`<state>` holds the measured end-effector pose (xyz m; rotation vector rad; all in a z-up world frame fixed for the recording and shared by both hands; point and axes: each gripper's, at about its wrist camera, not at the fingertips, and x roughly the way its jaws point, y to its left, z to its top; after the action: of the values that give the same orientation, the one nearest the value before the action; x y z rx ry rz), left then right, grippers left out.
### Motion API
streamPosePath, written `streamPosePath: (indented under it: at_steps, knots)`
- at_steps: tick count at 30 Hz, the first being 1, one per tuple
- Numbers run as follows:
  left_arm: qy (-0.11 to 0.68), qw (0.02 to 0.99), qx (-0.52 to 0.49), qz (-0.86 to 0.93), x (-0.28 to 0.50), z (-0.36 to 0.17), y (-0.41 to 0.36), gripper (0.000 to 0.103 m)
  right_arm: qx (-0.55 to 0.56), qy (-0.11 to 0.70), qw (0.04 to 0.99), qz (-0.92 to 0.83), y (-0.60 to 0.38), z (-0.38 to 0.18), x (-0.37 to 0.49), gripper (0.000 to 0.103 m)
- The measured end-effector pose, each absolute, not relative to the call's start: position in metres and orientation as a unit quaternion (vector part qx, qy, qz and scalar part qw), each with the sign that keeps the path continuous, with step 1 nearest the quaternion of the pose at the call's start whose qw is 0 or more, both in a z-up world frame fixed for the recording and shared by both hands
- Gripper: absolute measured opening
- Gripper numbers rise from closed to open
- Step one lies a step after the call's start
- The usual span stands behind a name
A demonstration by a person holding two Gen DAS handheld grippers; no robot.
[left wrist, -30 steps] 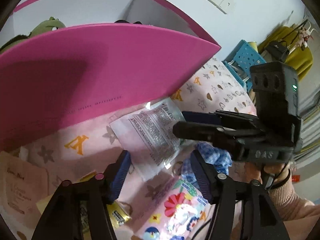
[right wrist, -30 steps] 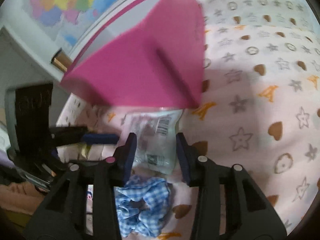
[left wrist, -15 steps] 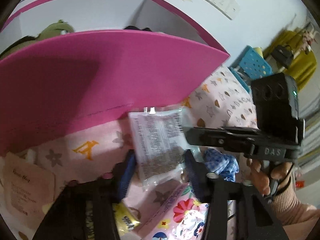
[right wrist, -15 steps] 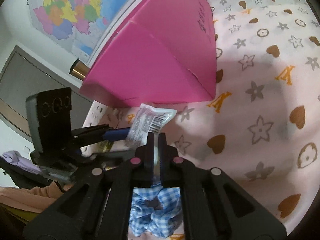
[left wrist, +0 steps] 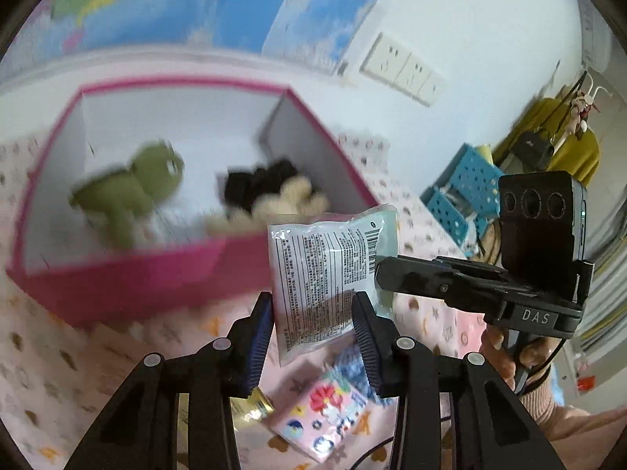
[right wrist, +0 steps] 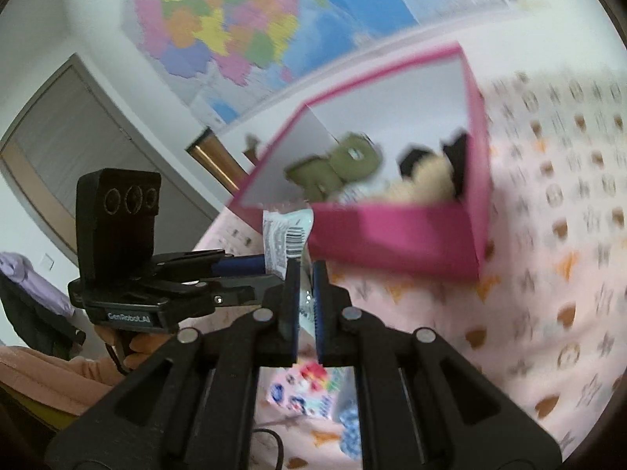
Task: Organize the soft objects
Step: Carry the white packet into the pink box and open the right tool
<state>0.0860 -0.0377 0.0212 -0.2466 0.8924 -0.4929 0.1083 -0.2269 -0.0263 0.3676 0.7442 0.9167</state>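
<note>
1. Your left claw [left wrist: 313,337] grips a clear plastic packet [left wrist: 329,270] printed with black text and a barcode. Its jaws have just been closing, and the blue pads now press on the packet's two side edges.
2. Your right claw [right wrist: 306,301] comes in from the right and pinches the same packet at its right edge, its jaws nearly together on the thin plastic.
3. The packet stands upright in the air, lifted off the surface, just in front of the near wall of an open pink box [left wrist: 129,274].
4. Inside the box, which has a white lining, lie a green plush toy [left wrist: 133,192] on the left, and a black plush [left wrist: 254,184] and a cream plush [left wrist: 290,203] touching each other at the right. All three are blurred.
5. Below the packet, on a pink cloth [right wrist: 548,293] patterned with stars and hearts, lie a flat pouch with a flower print [left wrist: 329,415] and a blue checked scrunchie [right wrist: 348,431].
6. A coloured map [right wrist: 235,27] hangs on the far wall behind the box.
7. Your hand [left wrist: 509,356], in a peach sleeve, shows under the right claw.
</note>
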Motion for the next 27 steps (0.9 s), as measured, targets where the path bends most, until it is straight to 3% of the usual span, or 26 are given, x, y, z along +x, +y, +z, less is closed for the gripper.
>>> streamPosePath:
  at_steps: [8,17,20,23,27]
  knots:
    - [0.403,0.888,-0.098,-0.197,0.113,0.056,-0.016,0.041,0.17,0.332,0.818,0.437,-0.203,0.008,0.149,0.009]
    - [0.438,0.88,-0.103,-0.154,0.158,0.04,0.003,0.043,0.169,0.371,0.812,0.418,-0.173,-0.007,0.2,0.009]
    - [0.455,0.874,-0.107,-0.134,0.166,0.027,0.011,0.043,0.162,0.392,0.817,0.391,-0.169,-0.017,0.209,0.014]
    - [0.463,0.87,-0.116,-0.123,0.168,0.017,0.017,0.044,0.149,0.401,0.827,0.365,-0.171,-0.025,0.21,0.026]
    - [0.459,0.874,-0.109,-0.118,0.161,0.015,0.018,0.044,0.132,0.39,0.837,0.359,-0.173,-0.02,0.2,0.027]
